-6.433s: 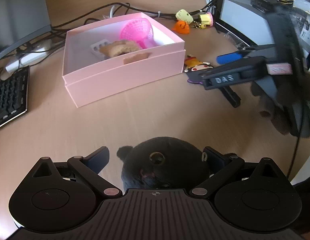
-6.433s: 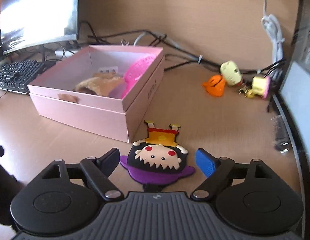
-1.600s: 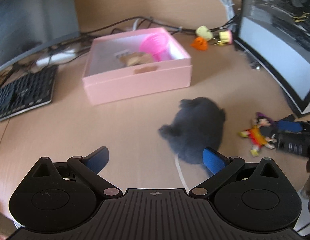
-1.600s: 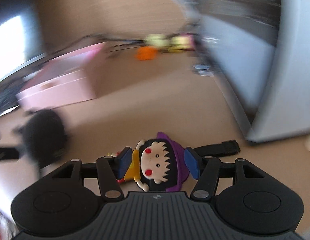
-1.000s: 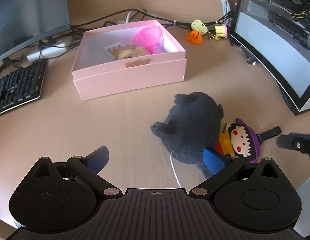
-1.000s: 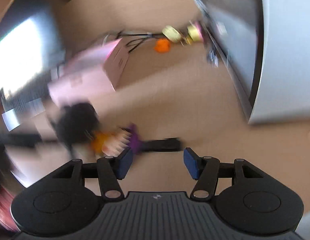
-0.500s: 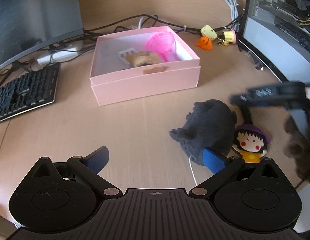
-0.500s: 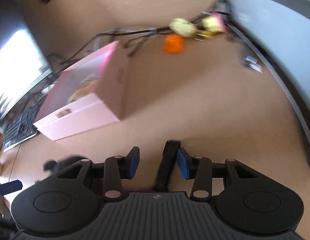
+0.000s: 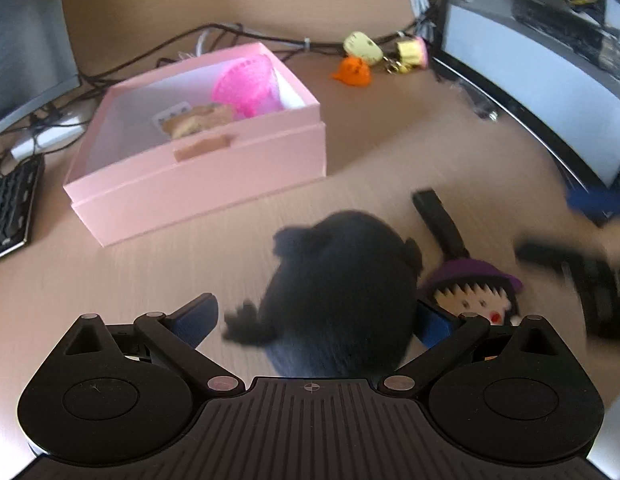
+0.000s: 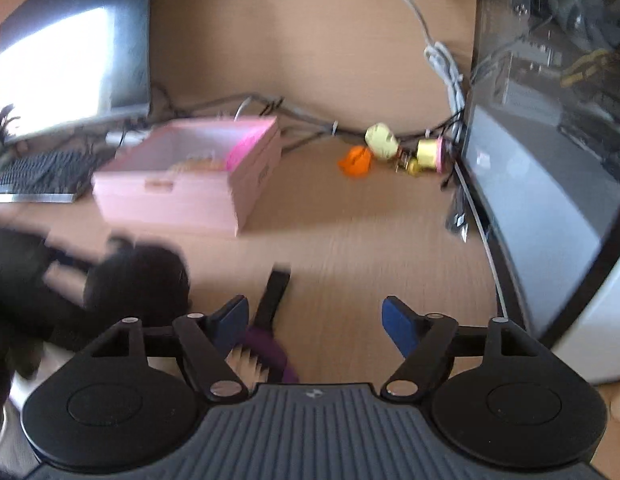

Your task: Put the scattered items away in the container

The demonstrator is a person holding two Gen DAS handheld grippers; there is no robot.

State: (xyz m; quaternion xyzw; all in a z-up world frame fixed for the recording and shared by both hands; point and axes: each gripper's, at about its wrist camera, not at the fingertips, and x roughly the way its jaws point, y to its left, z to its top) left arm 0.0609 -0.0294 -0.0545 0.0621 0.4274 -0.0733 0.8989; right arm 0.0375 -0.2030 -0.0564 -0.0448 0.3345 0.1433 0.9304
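Two claws spread wide, both empty. Left claw [image 9: 316, 320] straddles dark fuzzy plush toy [image 9: 342, 280] on wooden counter [image 9: 149, 264]; flat purple-hatted cartoon doll [image 9: 476, 292] just beside. Right claw [image 10: 314, 324] beside doll. Risk: closing pad snags doll. Pink cardboard box [image 9: 197, 168] beyond; contents clear in left view only.

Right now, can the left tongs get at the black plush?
Probably yes. The left tongs are open with the black plush lying between the fingers on the desk, nothing over it. The doll beside it sits close to the right finger, so it may get nudged.
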